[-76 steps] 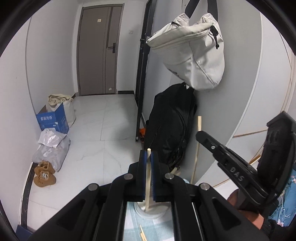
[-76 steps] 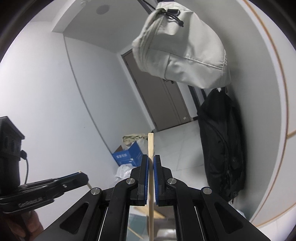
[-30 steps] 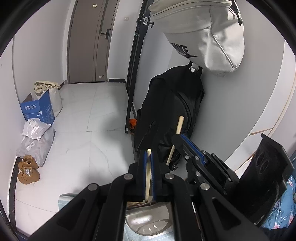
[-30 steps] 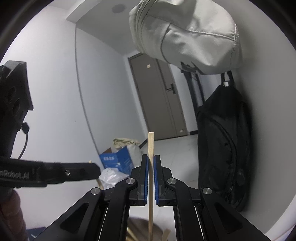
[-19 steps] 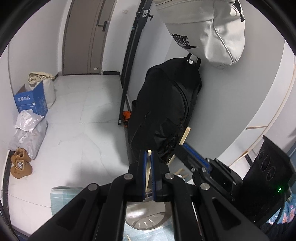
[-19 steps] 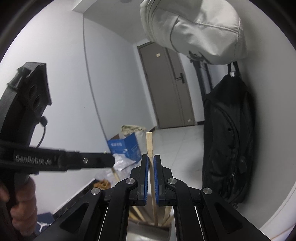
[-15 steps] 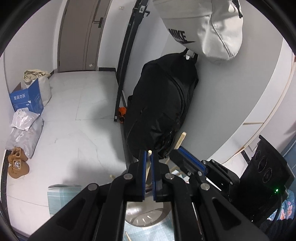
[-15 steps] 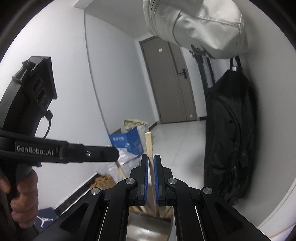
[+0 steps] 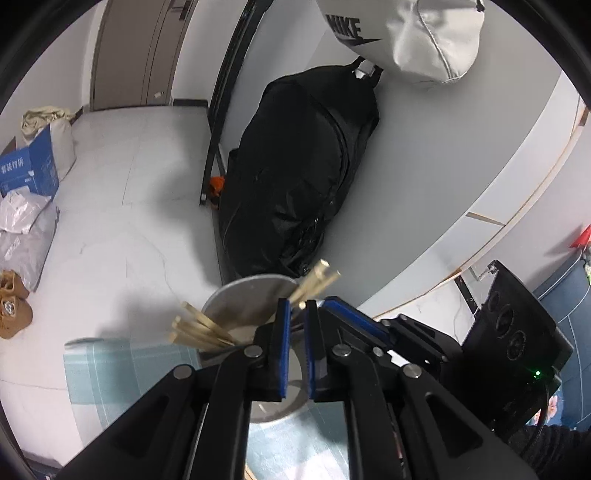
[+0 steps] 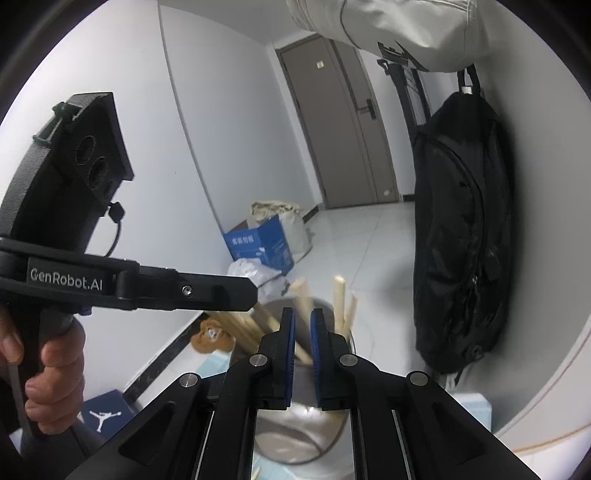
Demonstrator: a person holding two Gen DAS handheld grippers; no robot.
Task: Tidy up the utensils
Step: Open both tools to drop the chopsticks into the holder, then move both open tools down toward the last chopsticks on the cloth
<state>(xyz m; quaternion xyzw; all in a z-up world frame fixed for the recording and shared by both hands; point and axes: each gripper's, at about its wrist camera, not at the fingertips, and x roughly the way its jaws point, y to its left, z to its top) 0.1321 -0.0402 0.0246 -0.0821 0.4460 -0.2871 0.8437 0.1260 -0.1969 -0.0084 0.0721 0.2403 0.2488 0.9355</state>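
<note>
A round steel utensil holder [image 9: 255, 299] stands on a pale blue mat and holds several wooden chopsticks [image 9: 199, 326]; it also shows in the right wrist view [image 10: 295, 439]. My left gripper [image 9: 296, 314] hovers just above the holder with its jaws slightly apart and nothing gripped; chopstick ends [image 9: 317, 278] lean out past its tips. My right gripper [image 10: 302, 321] is over the same holder, jaws slightly apart and empty, with chopsticks [image 10: 341, 299] standing in the holder beyond its tips. The left gripper's body [image 10: 184, 291] crosses the right wrist view.
A black backpack [image 9: 303, 166] and a pale bag [image 9: 417, 33] hang on the wall behind the holder. A blue box [image 9: 29, 170], plastic bags and brown shoes [image 9: 13, 306] lie on the white floor at left. A blue mat [image 9: 122, 373] covers the table.
Both grippers tilted down over the holder and opened slightly. The chopstick each held has dropped in among the others.
</note>
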